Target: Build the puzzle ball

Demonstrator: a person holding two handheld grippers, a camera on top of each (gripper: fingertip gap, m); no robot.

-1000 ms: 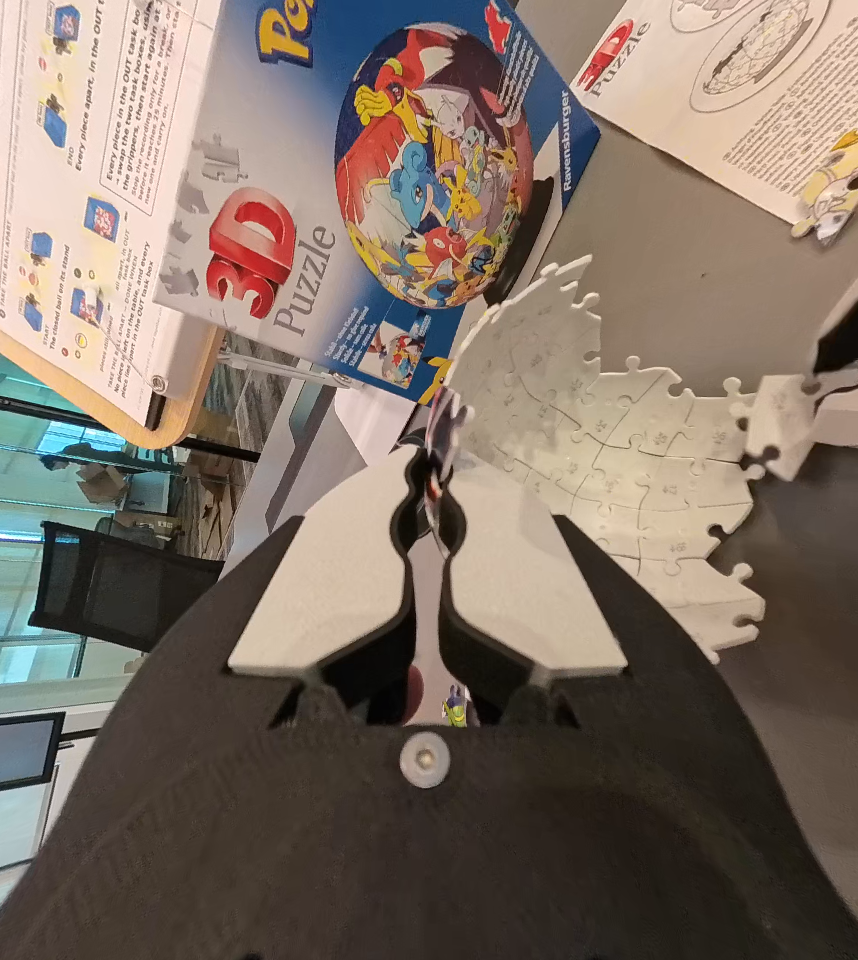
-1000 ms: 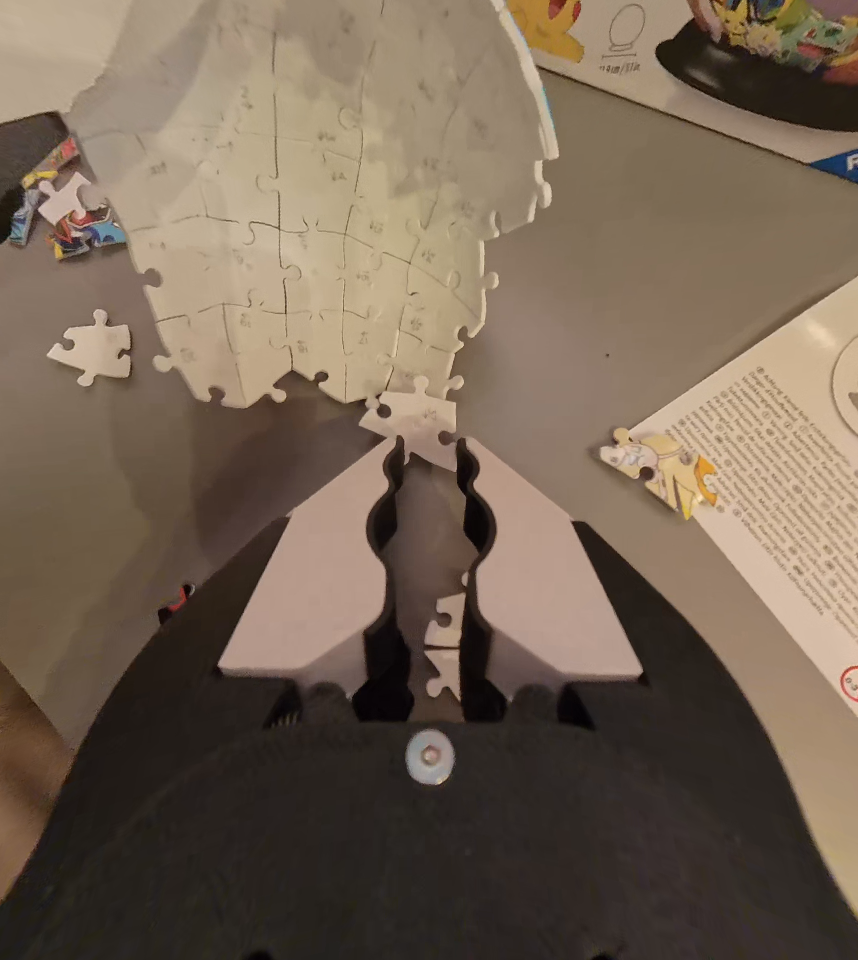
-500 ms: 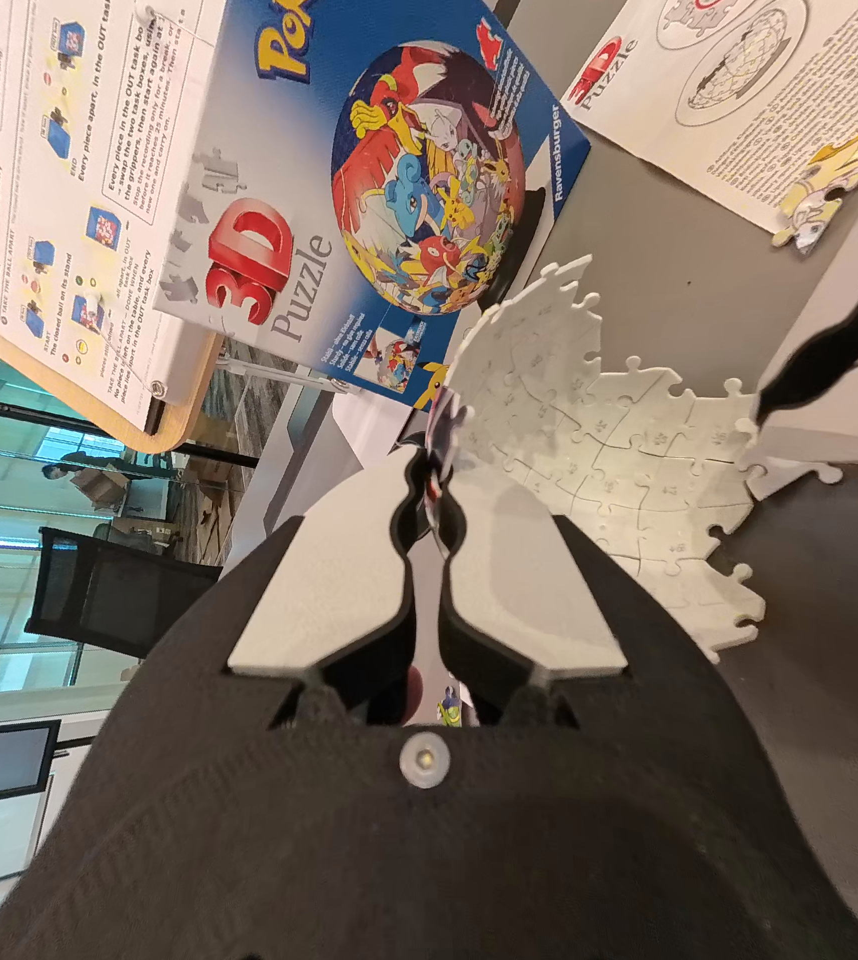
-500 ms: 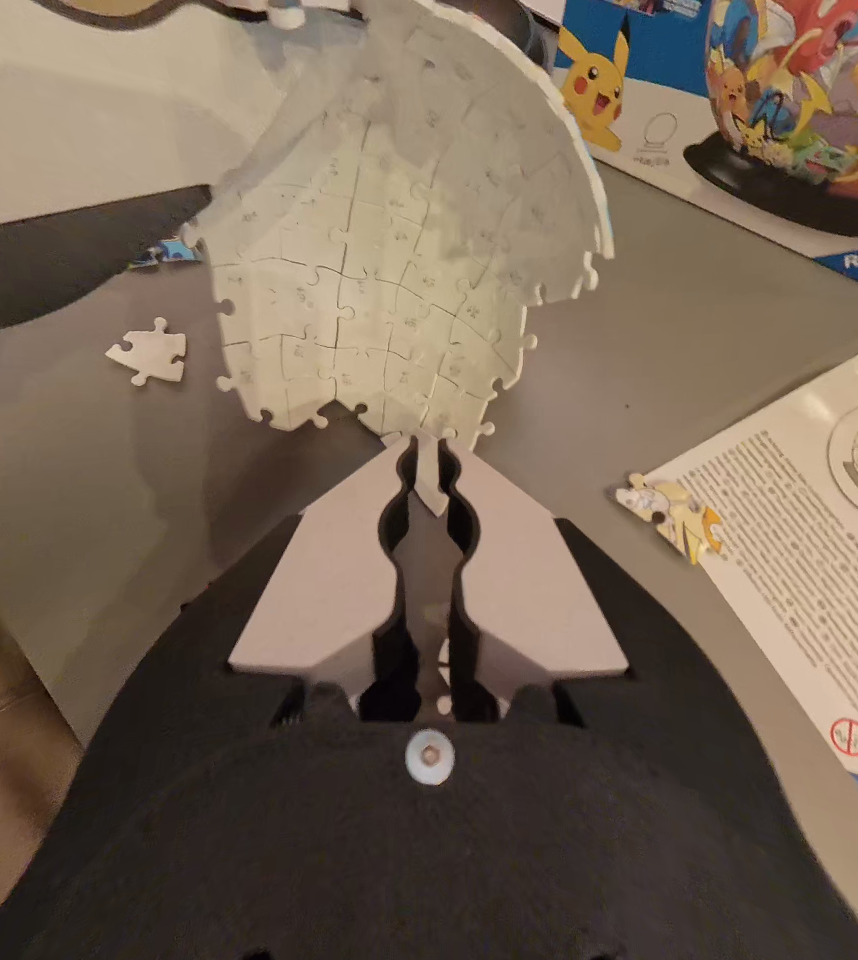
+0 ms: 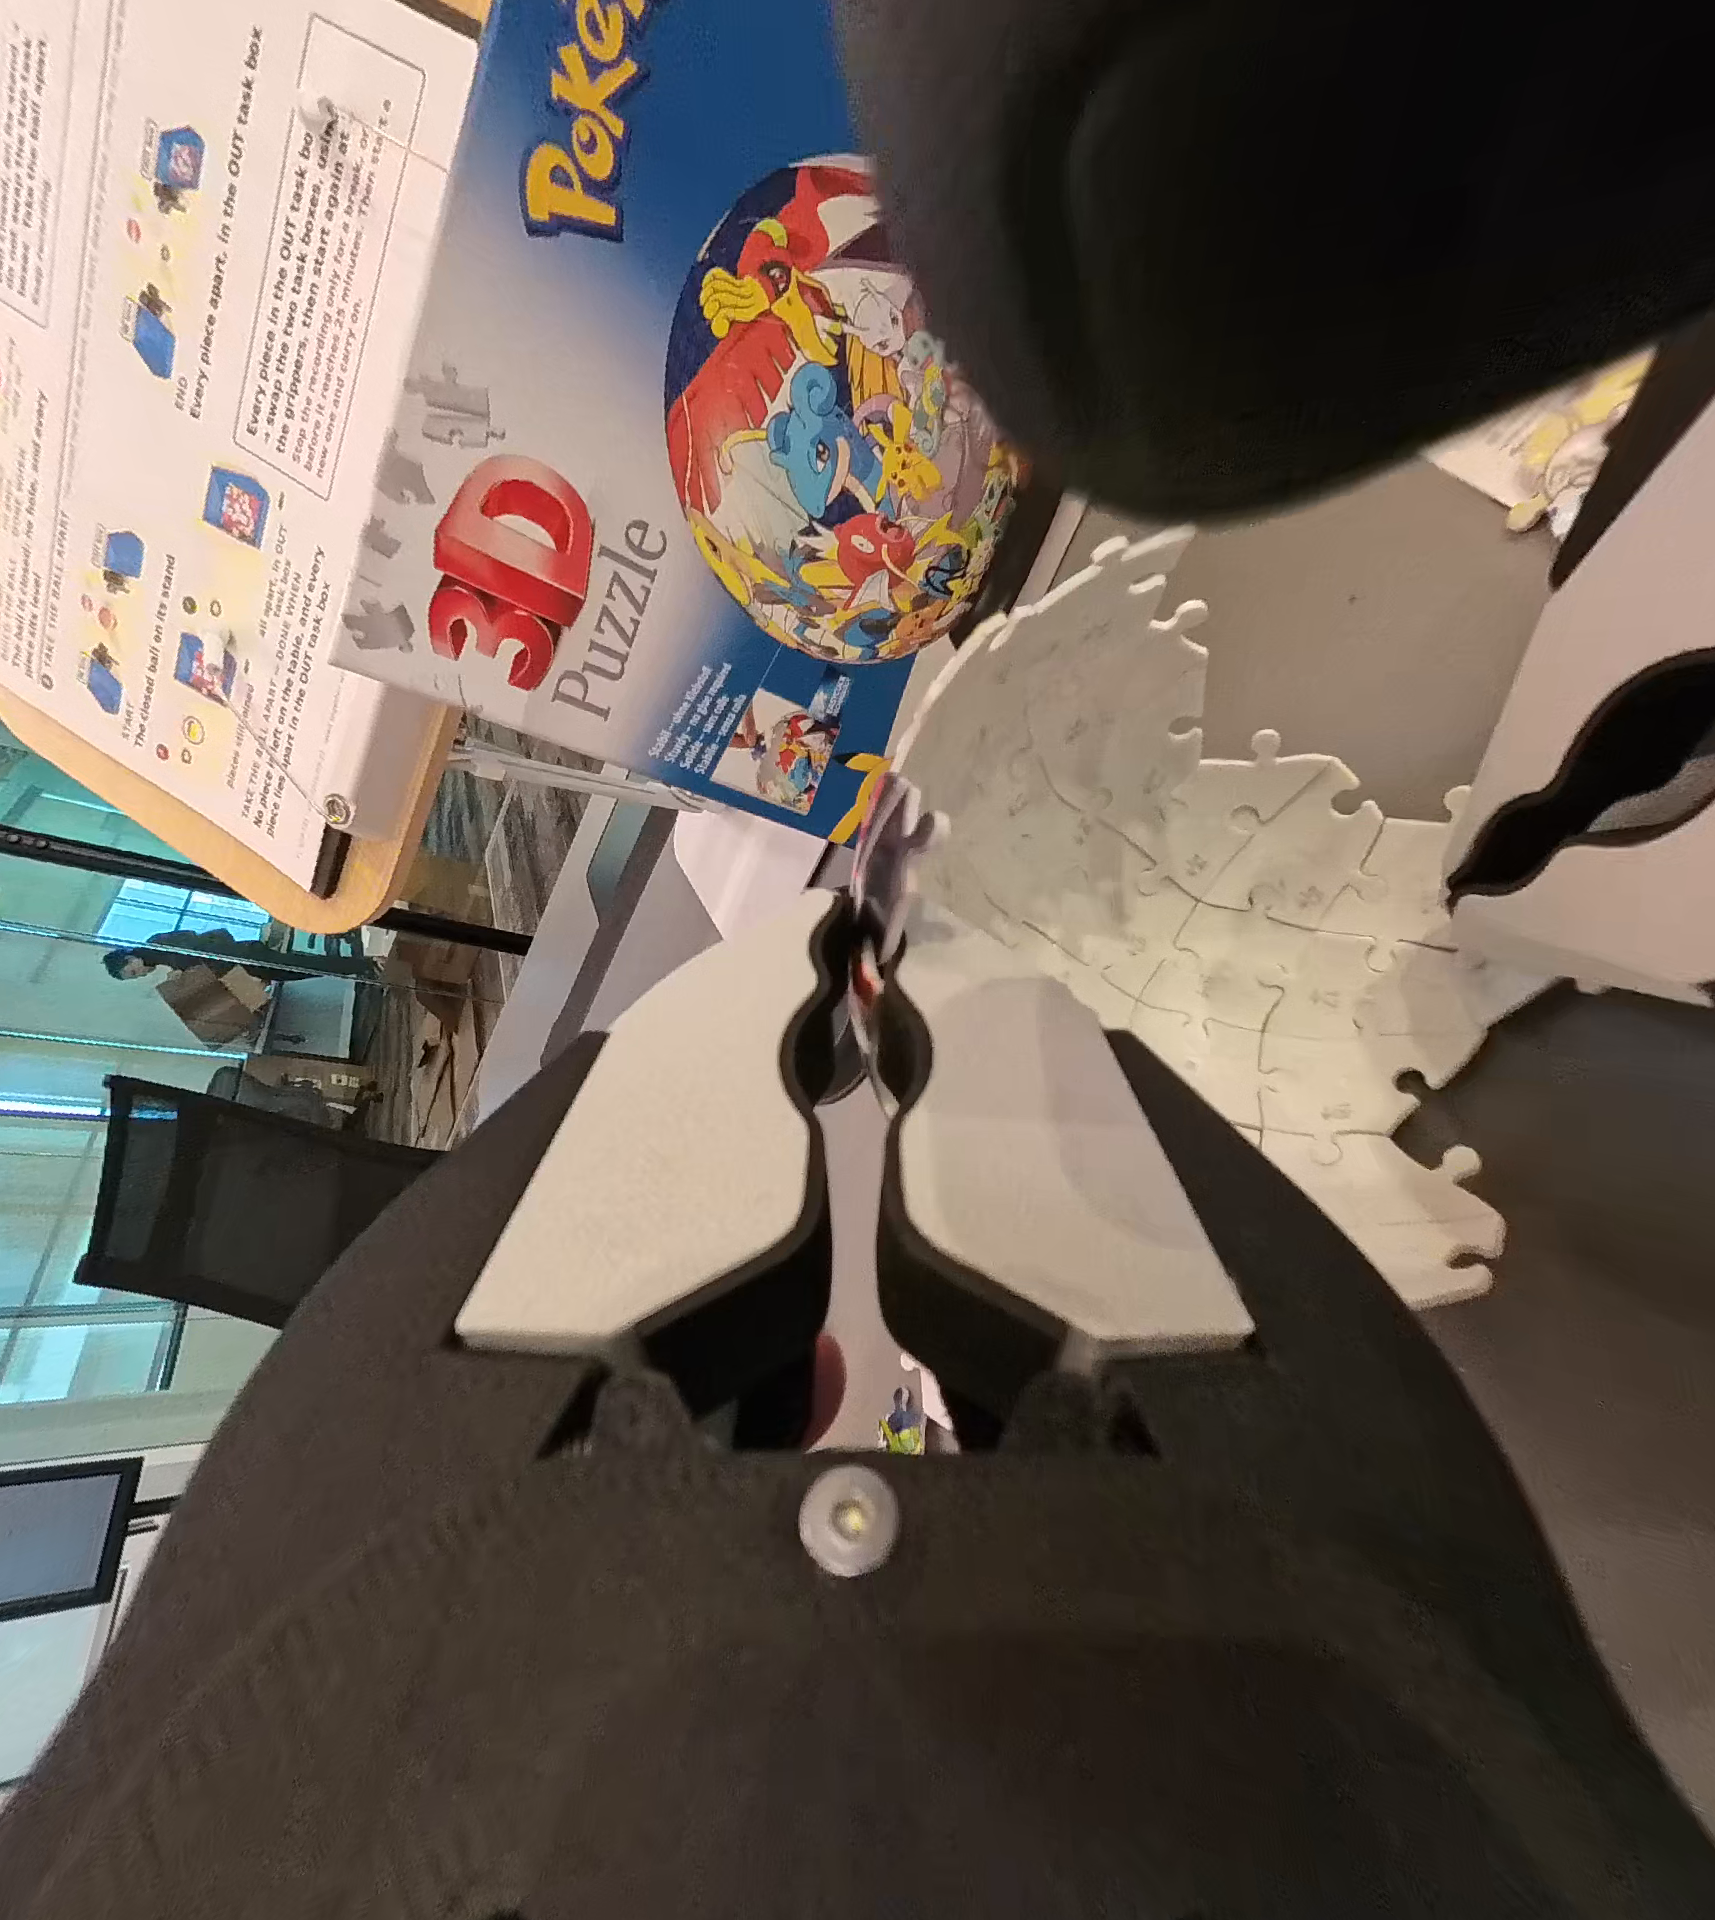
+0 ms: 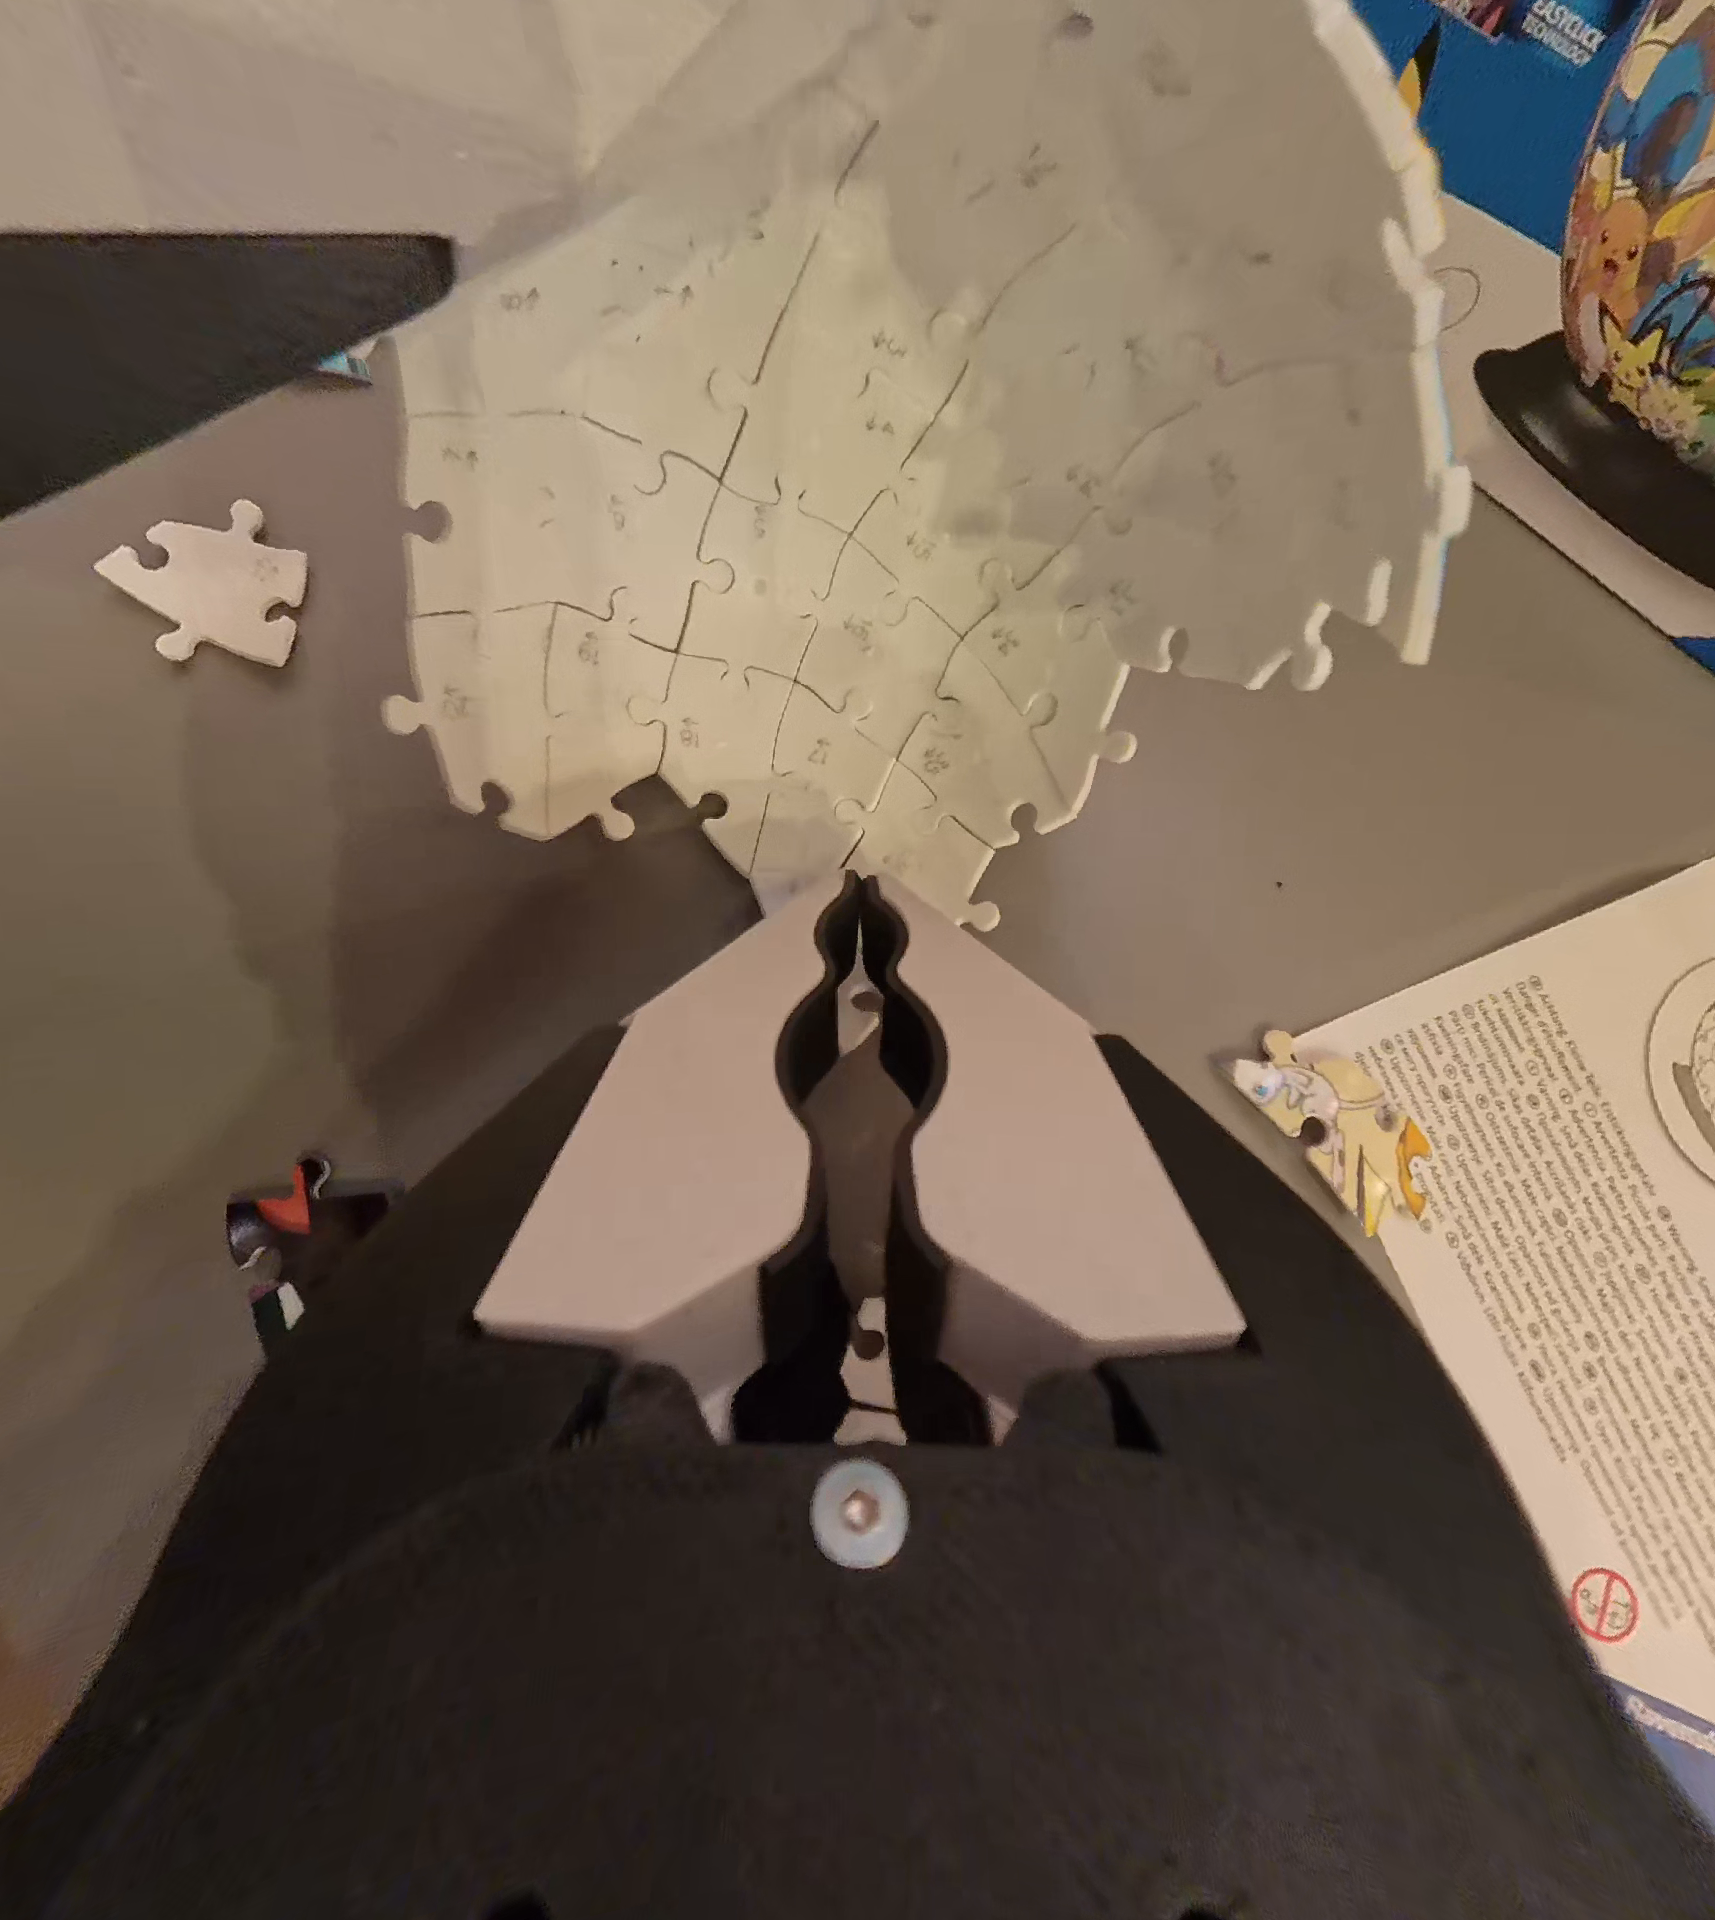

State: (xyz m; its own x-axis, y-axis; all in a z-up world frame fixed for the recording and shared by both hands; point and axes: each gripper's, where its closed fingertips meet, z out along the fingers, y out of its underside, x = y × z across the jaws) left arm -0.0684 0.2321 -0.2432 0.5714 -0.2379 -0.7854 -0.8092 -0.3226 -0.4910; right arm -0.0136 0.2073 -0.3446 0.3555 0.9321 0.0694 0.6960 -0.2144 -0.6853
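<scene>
Both grippers clamped on the half-built shell

Left gripper (image 5: 868,935) grips the shell (image 6: 884,499) rim; right gripper (image 6: 858,891) pinches its lower-edge piece. Firm seating is judged next.

R gripper (image 6: 858,891) pinched onto puzzle shell (image 6: 894,499) bottom edge.

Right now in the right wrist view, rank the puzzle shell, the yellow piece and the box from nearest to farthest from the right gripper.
1. Puzzle shell, at the right gripper tips.
2. Yellow piece, right, on the leaflet's edge.
3. Box, far upper right.
</scene>
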